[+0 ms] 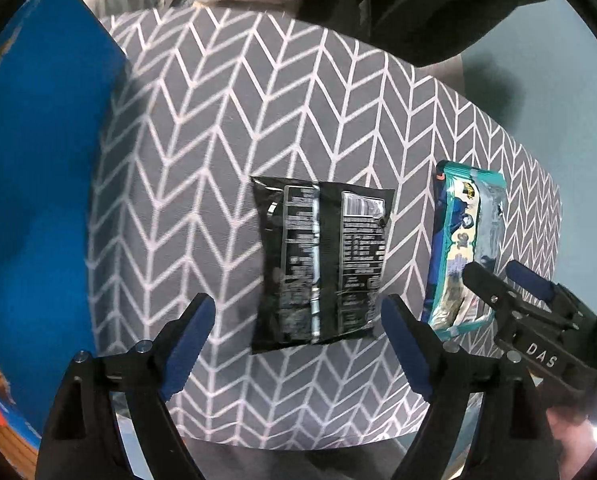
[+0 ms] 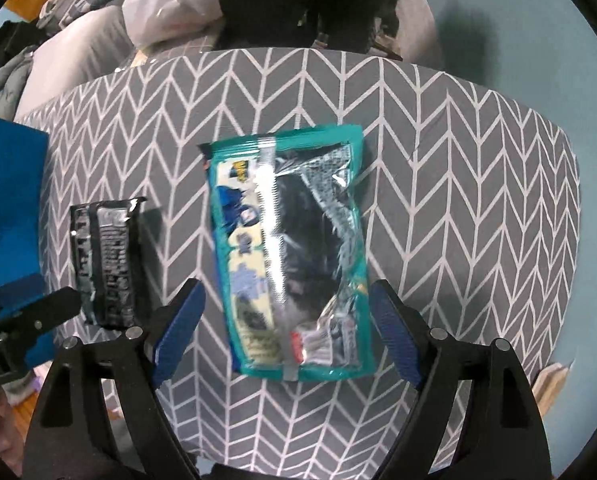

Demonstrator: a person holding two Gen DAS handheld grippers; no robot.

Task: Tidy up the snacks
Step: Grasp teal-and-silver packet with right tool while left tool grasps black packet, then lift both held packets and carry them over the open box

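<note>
A grey chevron-patterned tabletop (image 1: 258, 120) fills both views, with a blue box (image 1: 38, 180) at its left edge in each frame. Two snacks lie flat on the cloth, side by side and apart: one black packet (image 1: 322, 264) at centre of the left wrist view, and one teal pouch (image 2: 290, 256) at centre of the right wrist view. Nothing lies on or across either snack. The left gripper (image 1: 302, 348) hangs over the black packet, released, jaws wide and holding nothing. The right gripper (image 2: 286, 336) hangs over the teal pouch, likewise spread and empty. Only the right wrist view shows a white plastic bag (image 2: 170, 0) and heaped clothing (image 2: 14, 68) at upper left.
</note>
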